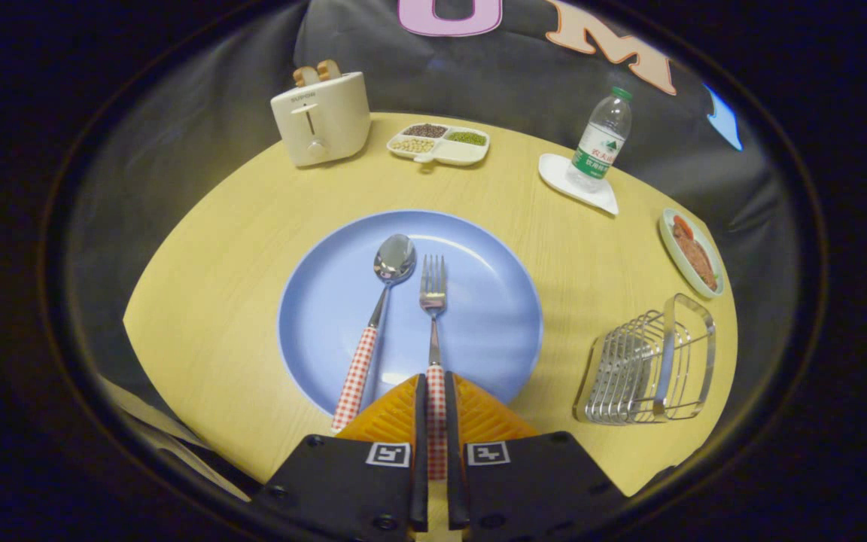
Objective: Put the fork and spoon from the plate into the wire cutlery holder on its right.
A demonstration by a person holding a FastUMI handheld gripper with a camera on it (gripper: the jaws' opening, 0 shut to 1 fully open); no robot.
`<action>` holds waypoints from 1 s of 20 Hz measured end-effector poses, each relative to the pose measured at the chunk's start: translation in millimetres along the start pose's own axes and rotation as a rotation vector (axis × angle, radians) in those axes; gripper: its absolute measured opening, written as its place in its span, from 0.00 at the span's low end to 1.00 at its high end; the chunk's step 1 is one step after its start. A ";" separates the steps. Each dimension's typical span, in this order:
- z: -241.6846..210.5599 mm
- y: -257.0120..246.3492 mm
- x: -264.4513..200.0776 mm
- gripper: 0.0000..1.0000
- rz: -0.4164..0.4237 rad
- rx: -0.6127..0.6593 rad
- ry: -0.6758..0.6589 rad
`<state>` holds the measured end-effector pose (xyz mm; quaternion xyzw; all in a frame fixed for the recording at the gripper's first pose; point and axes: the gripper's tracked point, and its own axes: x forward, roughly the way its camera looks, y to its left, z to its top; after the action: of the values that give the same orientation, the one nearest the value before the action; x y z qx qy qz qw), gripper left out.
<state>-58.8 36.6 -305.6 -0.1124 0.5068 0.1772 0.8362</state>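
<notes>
A round blue plate lies on the yellow table just ahead of my fingers. On it lie a spoon and a fork, side by side, both with red-and-white checked handles, heads pointing away from me. My gripper is shut on the fork's handle, which runs back between the two fingers. The spoon's handle passes just left of the left finger, free of it. The wire cutlery holder stands on the table to the right of the plate, with nothing in it.
At the back of the table stand a cream toaster with bread in it, a divided dish of beans and a water bottle on a white coaster. A small plate of food sits beyond the holder, near the table's right edge.
</notes>
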 end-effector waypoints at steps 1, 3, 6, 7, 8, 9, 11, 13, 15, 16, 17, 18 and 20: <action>2.4 -1.2 -4.7 0.13 0.005 -0.008 0.004; 5.0 -3.9 -14.2 0.13 0.013 -0.017 0.005; 17.8 -6.9 -30.3 0.13 0.043 0.003 -0.021; 23.0 -10.7 -37.7 0.13 0.050 0.011 -0.032; 26.2 -15.9 -45.3 0.13 0.053 0.014 -0.036; 29.0 -22.5 -51.8 0.13 0.050 0.011 -0.039; 33.3 -36.3 -65.0 0.13 0.047 0.004 -0.040; 37.1 -51.4 -77.8 0.13 0.041 0.000 -0.037; 38.2 -72.1 -87.6 0.13 0.021 0.001 -0.042; 38.1 -80.9 -91.6 0.13 0.009 0.002 -0.040; 37.7 -88.8 -96.8 0.13 0.003 -0.001 -0.034; 37.9 -96.8 -100.3 0.13 -0.003 -0.004 -0.034; 34.8 -111.8 -109.8 0.13 -0.010 -0.018 -0.017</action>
<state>-31.3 -72.6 -191.2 -0.1212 0.4975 0.1784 0.8402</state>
